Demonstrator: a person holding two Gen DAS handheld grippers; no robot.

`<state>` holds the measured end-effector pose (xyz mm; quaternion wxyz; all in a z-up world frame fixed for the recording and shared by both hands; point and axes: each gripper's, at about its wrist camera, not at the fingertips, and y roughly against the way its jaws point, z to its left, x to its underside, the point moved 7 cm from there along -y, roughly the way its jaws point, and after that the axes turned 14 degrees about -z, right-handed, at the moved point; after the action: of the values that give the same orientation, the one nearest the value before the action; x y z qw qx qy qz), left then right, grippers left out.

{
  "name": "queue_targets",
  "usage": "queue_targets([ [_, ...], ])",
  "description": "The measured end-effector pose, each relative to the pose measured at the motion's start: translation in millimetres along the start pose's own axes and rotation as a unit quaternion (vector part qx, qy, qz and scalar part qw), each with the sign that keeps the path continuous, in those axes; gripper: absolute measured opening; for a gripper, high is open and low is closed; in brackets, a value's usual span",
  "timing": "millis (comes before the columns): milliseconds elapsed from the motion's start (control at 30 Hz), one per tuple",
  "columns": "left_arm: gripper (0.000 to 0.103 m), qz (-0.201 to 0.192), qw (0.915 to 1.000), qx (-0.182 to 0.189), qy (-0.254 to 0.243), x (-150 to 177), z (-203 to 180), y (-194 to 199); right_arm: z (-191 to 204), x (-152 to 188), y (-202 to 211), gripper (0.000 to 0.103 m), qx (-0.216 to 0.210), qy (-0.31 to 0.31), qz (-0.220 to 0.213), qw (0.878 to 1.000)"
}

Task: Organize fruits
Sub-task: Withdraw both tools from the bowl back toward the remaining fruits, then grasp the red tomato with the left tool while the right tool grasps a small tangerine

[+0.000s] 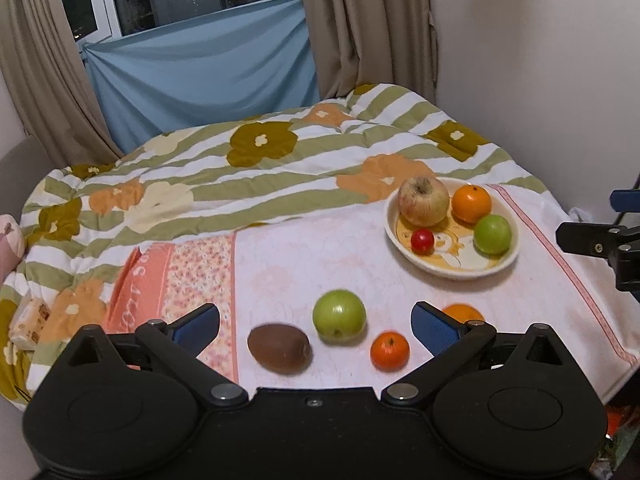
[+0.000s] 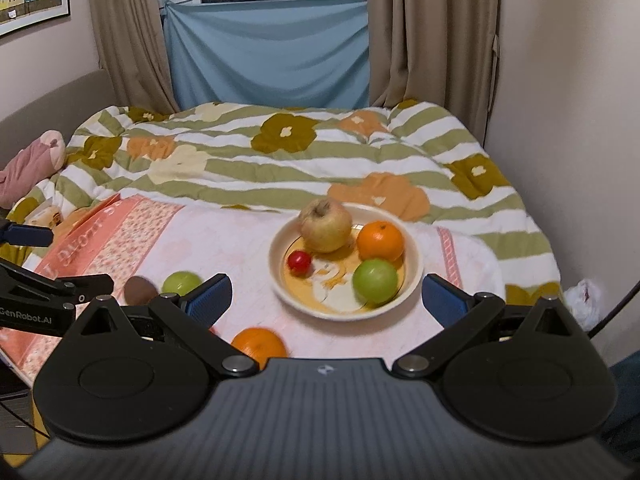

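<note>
From the left wrist camera, the left gripper (image 1: 316, 326) hangs over a pink towel (image 1: 288, 264) spread on the bed, its blue-padded jaws wide apart and holding nothing. Between and just beyond the jaws lie four loose fruits on the towel: a kiwi (image 1: 279, 348), a green apple (image 1: 339, 314), a small tangerine (image 1: 389, 351) and an orange (image 1: 463, 313) half hidden behind the right-hand jaw. Farther right sits a cream bowl (image 1: 404, 248) holding a blushed apple (image 1: 423, 201), an orange, a green apple and a small red fruit (image 1: 422, 241) — the right gripper (image 1: 600, 246) pokes in at the frame edge. From the right wrist camera, the right gripper (image 2: 326, 294) has its jaws spread wide and empty, the bowl (image 2: 412, 280) lying just beyond them, with the flowered quilt (image 2: 304, 160) behind.
</note>
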<state>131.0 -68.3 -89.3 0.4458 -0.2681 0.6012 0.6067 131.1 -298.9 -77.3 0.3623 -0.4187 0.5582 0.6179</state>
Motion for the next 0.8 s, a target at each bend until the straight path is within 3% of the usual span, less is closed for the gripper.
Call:
queue_targets([
  [433,0.103,0.018,0.9984,0.047,-0.024,51,20,1,52,61,13,0.103,0.004,-0.015,0.034,0.999],
  [667,0.095,0.040,0.9963,0.068,-0.034,80,28,-14,71,93,10,0.103,0.037,-0.031,0.039,0.998],
  [800,0.086,0.052,0.9973,0.049,-0.015,94,26,-25,82,108,9,0.103,0.052,-0.054,0.036,0.997],
])
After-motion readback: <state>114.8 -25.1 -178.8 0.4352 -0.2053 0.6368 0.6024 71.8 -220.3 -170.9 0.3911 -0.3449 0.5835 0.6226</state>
